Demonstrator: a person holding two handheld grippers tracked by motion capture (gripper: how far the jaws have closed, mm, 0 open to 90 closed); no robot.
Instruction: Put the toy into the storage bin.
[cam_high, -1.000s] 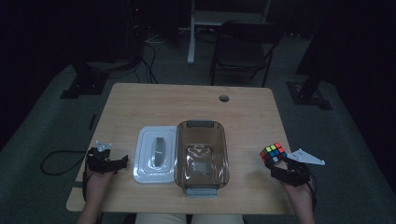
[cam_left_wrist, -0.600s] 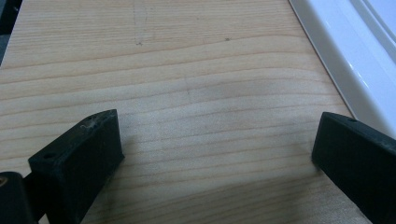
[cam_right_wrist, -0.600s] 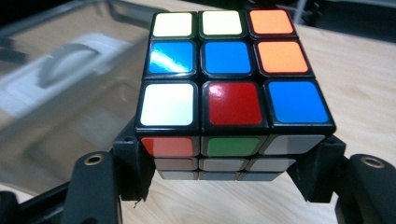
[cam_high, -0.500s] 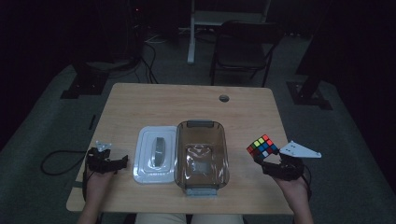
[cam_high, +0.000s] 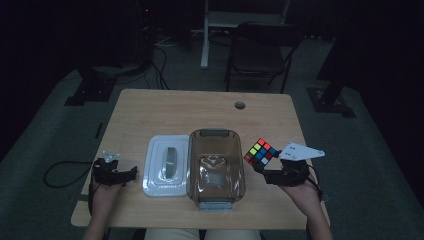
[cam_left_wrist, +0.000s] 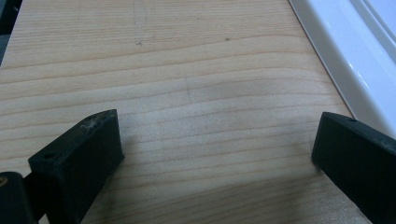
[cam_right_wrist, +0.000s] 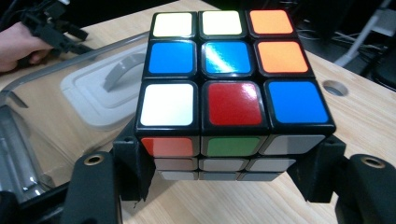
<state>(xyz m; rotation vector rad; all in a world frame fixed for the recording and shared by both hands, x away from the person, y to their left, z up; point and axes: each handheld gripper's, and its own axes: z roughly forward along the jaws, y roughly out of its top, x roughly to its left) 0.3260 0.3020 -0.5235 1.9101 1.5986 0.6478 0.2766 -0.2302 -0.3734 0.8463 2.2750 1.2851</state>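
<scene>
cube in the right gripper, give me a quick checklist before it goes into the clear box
1. Grip on the cube: right gripper has a jaw on each side of it, cube lifted off the table: ok.
2. Clear box open on top: no lid on it: ok.
3. Box inside free: looks empty, though glare on the bottom hides some of it: cannot tell.
4. Lid out of the way: lies flat on the table, left of the box: ok.
5. Left gripper clear of the path: jaws open over bare wood beside the lid, on the far side from the cube: ok.
6. Cube over the box: it is to the right of the box rim: not ok.
</scene>
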